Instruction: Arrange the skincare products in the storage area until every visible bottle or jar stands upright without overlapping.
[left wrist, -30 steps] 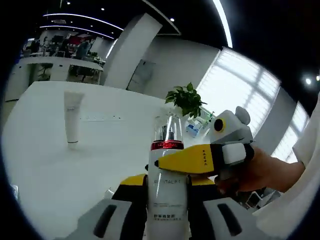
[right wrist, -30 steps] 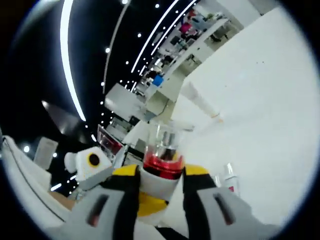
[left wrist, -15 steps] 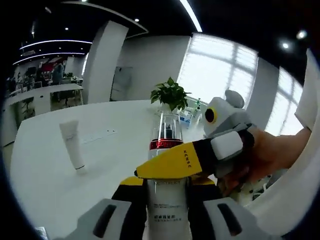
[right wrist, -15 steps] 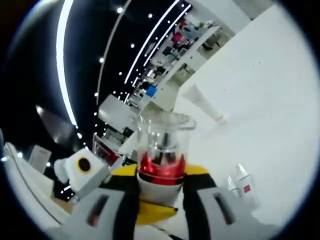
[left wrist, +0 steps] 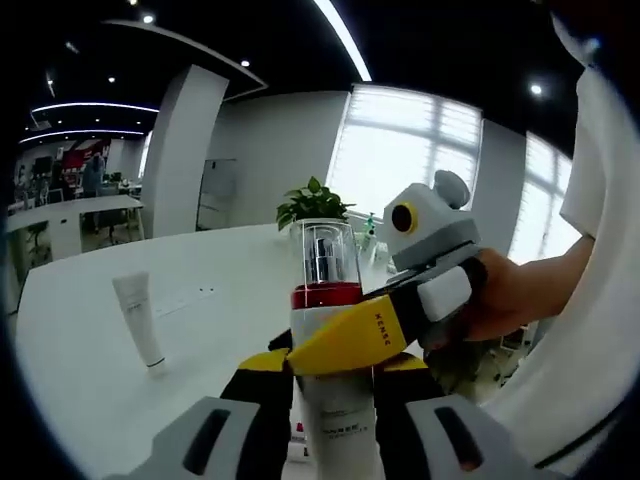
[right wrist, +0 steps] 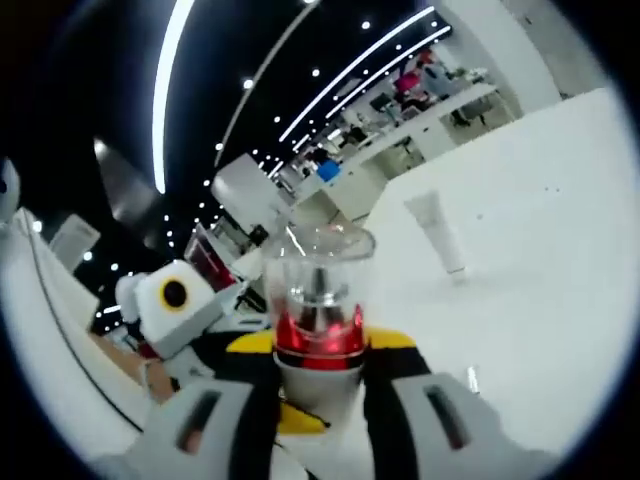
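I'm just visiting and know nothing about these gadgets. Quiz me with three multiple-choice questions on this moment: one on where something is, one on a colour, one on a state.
1. Where does the white tube stand?
A. on the white table
B. on the floor
C. on top of the pump bottle

2. What colour is the band under the clear cap of the pump bottle?
A. blue
B. red
C. green

3. How is the pump bottle held?
A. lying loose on the table
B. by one gripper
C. by both grippers at once

Answers:
1. A, the tube stands cap down on the table, apart from the grippers.
2. B, the right gripper view shows a red collar below the cap.
3. C, the left gripper clamps its lower body while the right gripper closes just under the collar.
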Available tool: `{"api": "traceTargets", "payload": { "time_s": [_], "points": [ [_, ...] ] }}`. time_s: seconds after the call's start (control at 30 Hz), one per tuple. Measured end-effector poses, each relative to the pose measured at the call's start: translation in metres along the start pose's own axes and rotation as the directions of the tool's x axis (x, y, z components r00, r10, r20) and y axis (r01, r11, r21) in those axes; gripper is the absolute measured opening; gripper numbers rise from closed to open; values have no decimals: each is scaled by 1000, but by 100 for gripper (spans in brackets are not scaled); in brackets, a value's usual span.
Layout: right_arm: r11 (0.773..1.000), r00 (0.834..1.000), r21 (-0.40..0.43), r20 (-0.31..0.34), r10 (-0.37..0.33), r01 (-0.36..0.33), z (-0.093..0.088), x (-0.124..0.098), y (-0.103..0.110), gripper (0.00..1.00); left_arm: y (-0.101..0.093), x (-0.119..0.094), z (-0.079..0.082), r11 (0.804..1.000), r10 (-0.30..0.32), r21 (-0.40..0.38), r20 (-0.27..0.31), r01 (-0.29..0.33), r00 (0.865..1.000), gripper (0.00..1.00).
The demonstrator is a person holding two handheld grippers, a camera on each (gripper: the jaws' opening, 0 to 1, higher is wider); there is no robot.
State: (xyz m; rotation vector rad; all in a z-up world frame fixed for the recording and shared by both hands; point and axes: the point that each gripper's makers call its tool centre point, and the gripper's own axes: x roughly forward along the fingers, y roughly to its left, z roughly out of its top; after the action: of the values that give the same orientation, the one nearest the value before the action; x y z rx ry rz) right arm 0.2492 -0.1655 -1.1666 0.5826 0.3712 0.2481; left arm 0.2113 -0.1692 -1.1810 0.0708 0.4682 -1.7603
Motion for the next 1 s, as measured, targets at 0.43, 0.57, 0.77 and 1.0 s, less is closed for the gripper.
{"api": "traceTargets", "payload": {
  "time_s": [0.43,0.57,0.77,1.0],
  "points": [
    [986,997,-155,-49,52,-59,-22,1,2,29,2,-37,-20,995,-30,-91,8,30,1000,37],
    [975,994,-202,-71,80,-93,-31,9,2,29,9,-38,-26,995,5,-97,-8,-6,1000,39],
    [975,990,-189,-93,103,-119,-39,26,-4,29,18,-49,-30,977,54,-207,34,-46,998,39],
    [942,968,-277,-213,132,-189,-66,50,-6,29,35,-64,-31,968,110,-231,43,-97,993,39]
  ]
}}
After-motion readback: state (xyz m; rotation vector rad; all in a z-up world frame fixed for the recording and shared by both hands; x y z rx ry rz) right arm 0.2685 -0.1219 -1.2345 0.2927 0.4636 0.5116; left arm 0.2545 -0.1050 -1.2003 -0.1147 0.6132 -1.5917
